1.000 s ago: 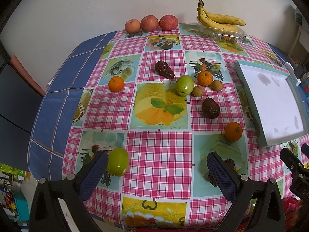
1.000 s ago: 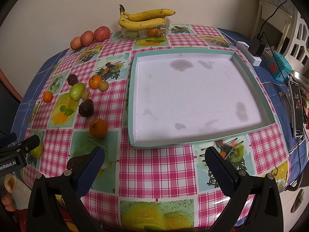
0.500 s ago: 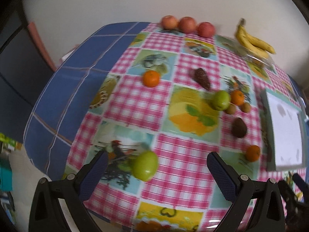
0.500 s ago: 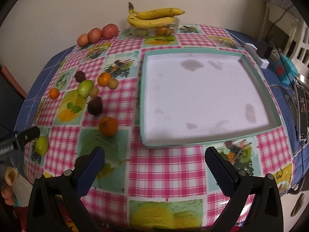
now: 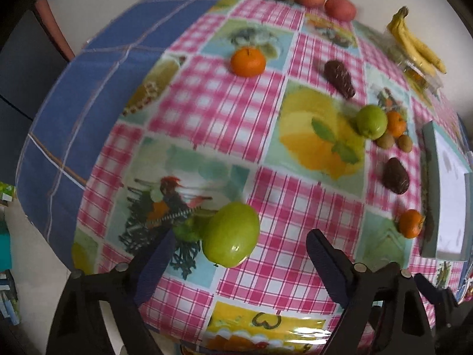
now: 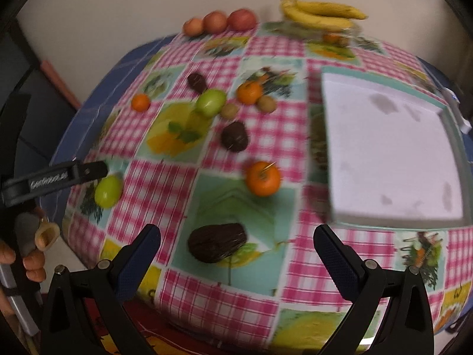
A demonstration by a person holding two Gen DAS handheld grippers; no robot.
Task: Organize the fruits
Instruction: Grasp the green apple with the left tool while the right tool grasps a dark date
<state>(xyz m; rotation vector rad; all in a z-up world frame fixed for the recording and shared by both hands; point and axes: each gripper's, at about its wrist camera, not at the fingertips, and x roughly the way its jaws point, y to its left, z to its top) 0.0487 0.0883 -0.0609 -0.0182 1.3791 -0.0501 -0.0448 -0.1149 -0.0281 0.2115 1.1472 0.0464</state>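
A green apple (image 5: 230,233) lies near the table's front left edge, between the fingers of my left gripper (image 5: 241,251). The jaws are closing, and both pads still stand clear of the apple. In the right wrist view one of the left fingers (image 6: 74,174) hangs over this apple (image 6: 108,190). My right gripper (image 6: 236,236) is open, straddling a dark avocado (image 6: 217,245) without touching it. A white tray with a teal rim (image 6: 390,153) lies empty at the right.
On the checked cloth lie an orange (image 6: 263,177), another avocado (image 6: 235,136), a second green apple (image 6: 211,102), two more oranges and two kiwis (image 6: 266,103). Three red apples (image 6: 218,20) and bananas (image 6: 319,11) line the far wall. A hand (image 6: 29,263) shows at the left.
My left gripper sank toward the near green apple, which now sits between its narrowing fingers. My right gripper swung left from the tray to the near avocado.
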